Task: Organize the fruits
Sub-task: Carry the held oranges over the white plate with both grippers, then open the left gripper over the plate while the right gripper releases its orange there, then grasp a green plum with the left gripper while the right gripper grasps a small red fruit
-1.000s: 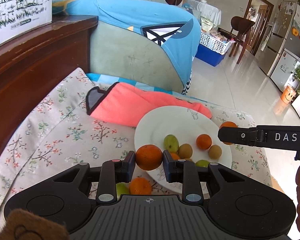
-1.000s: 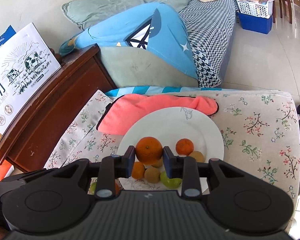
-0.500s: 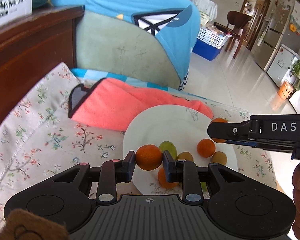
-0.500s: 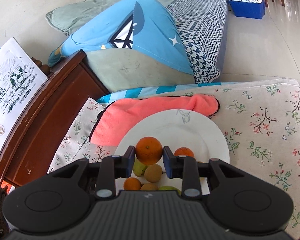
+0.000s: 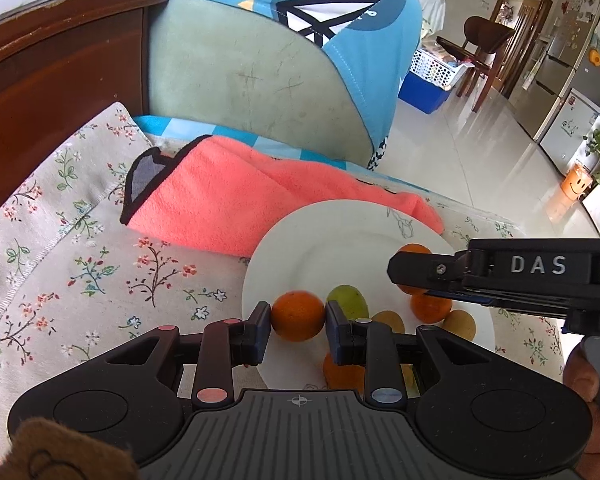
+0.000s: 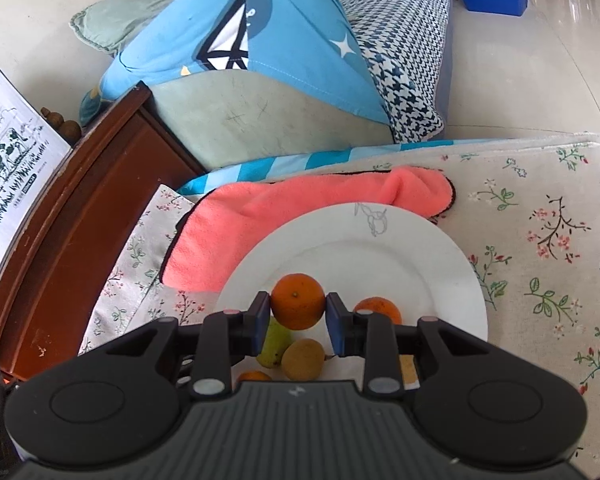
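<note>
Oranges fill both grippers. The left gripper [image 5: 298, 322] pinches 1 orange [image 5: 297, 315] between its pads, held over the plate's [image 5: 340, 232] near-left rim. The right gripper [image 6: 298, 312] pinches a 2nd orange [image 6: 297, 306], held over the middle of the plate [image 6: 420, 248]. In the left view the right gripper [image 5: 404, 270] reaches in from the right edge, over the plate's right half, with a hand [image 5: 592, 392] behind it.

On the plate lie a green fruit [image 5: 348, 301], 2 brown fruits [image 5: 388, 321] [image 5: 459, 323] and more oranges [image 5: 430, 307], all bunched at its near side; the far half is bare.

The plate sits on a floral cloth [image 5: 80, 248], its far rim overlapping a pink towel [image 5: 236, 200] that lies toward the cloth's far edge. Beyond the cloth stand a blue cushion [image 6: 260, 48] and, at the left, a wooden cabinet [image 6: 84, 216].
</note>
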Demonstrator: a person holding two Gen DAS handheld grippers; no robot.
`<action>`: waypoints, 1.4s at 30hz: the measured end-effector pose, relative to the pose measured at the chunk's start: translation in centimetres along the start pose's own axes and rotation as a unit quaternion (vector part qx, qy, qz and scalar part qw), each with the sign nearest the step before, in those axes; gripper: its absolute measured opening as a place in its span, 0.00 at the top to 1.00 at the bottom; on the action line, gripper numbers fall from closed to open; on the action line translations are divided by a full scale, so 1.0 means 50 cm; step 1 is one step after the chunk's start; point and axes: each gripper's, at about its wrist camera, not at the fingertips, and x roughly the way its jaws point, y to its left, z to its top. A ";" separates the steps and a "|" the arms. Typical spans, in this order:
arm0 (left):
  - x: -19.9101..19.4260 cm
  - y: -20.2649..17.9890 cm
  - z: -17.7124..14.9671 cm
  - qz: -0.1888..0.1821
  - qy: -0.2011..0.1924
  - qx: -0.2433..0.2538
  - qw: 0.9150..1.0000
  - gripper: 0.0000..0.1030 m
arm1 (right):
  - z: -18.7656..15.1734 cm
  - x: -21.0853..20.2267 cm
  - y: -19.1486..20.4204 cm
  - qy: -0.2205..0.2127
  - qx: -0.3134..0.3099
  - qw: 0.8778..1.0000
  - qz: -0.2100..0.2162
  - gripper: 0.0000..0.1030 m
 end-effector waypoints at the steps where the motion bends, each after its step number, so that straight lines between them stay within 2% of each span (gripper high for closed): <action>1: -0.001 -0.001 0.000 -0.002 -0.003 0.001 1.000 0.73 | 0.000 0.003 0.000 0.001 0.001 1.000 -0.002 0.69; 6: -0.011 -0.009 0.002 -0.004 -0.008 0.007 1.000 0.72 | 0.001 0.002 -0.001 -0.007 0.008 1.000 -0.005 0.68; 8: -0.018 -0.010 0.005 -0.004 -0.010 0.007 1.000 0.68 | 0.003 -0.003 0.000 -0.010 0.009 1.000 -0.003 0.67; 12: -0.039 -0.011 0.013 0.017 -0.021 0.010 1.000 0.43 | 0.005 -0.013 0.004 -0.018 0.006 1.000 -0.001 0.67; 13: -0.045 -0.011 0.016 0.024 -0.025 0.011 0.999 0.40 | 0.005 -0.015 0.005 -0.018 0.006 1.000 -0.001 0.66; 19: -0.065 -0.003 0.032 0.041 -0.020 0.010 0.999 0.35 | 0.001 -0.020 0.008 -0.016 0.004 1.000 0.000 0.66; 30: -0.101 0.037 0.040 0.069 -0.010 0.006 0.998 0.35 | -0.016 -0.036 0.025 -0.011 -0.017 1.000 0.000 0.65; 42: -0.143 0.096 -0.004 0.078 0.004 -0.017 0.997 0.35 | -0.079 -0.074 0.083 -0.004 -0.084 0.996 0.007 0.65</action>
